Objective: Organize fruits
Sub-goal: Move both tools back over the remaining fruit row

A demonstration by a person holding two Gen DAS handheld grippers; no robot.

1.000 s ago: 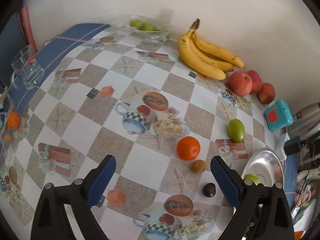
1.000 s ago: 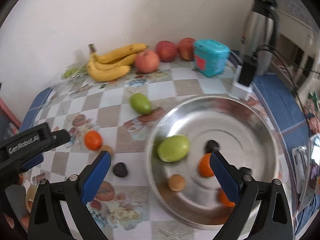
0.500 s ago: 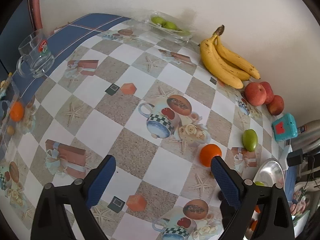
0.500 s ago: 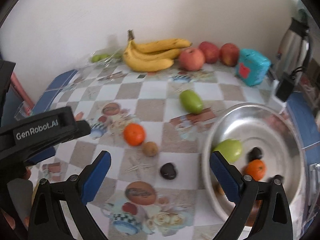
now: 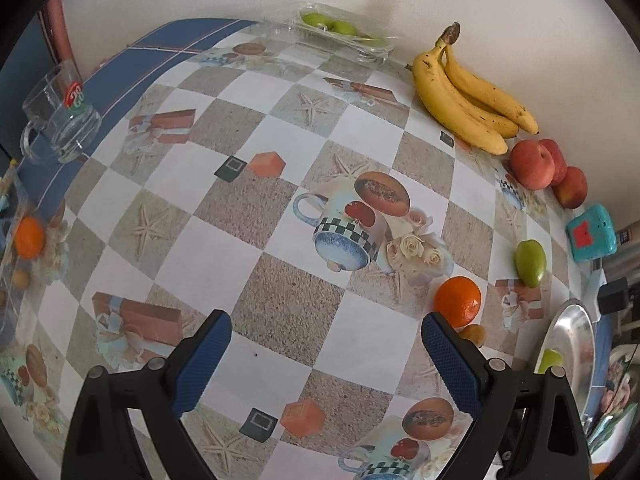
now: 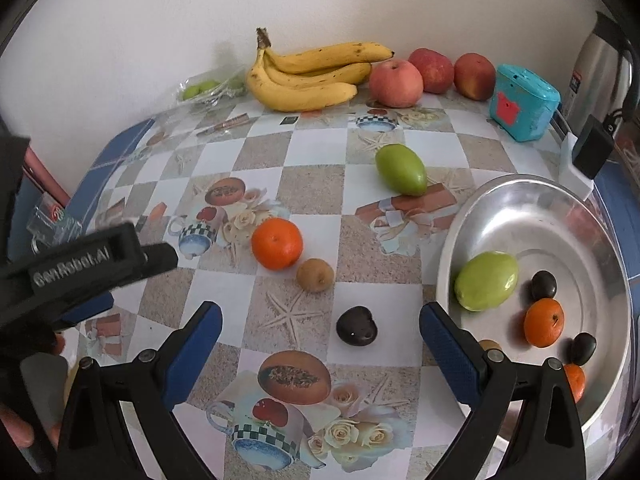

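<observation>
On the patterned tablecloth lie an orange (image 6: 277, 243), a small brown kiwi (image 6: 315, 275), a dark plum (image 6: 357, 326) and a green mango (image 6: 401, 168). The steel bowl (image 6: 592, 216) at the right holds a green mango (image 6: 486, 280), oranges and dark plums. My right gripper (image 6: 320, 336) is open and empty, with the plum between its fingers. My left gripper (image 5: 326, 346) is open and empty over bare cloth; the orange (image 5: 457, 301) and the kiwi (image 5: 472, 333) lie by its right finger. The left gripper's body (image 6: 88, 264) shows in the right wrist view.
Bananas (image 6: 312, 76) and three apples (image 6: 396, 83) line the back wall, with a teal box (image 6: 522, 102) and a steel kettle (image 6: 600, 72) at the right. A clear tray of green fruit (image 5: 340, 32) and a glass mug (image 5: 60, 120) stand at the left.
Both grippers have swung left. The bowl has slid towards the right edge of the right wrist view, and the plum now lies between the right fingers. Both stay open.
</observation>
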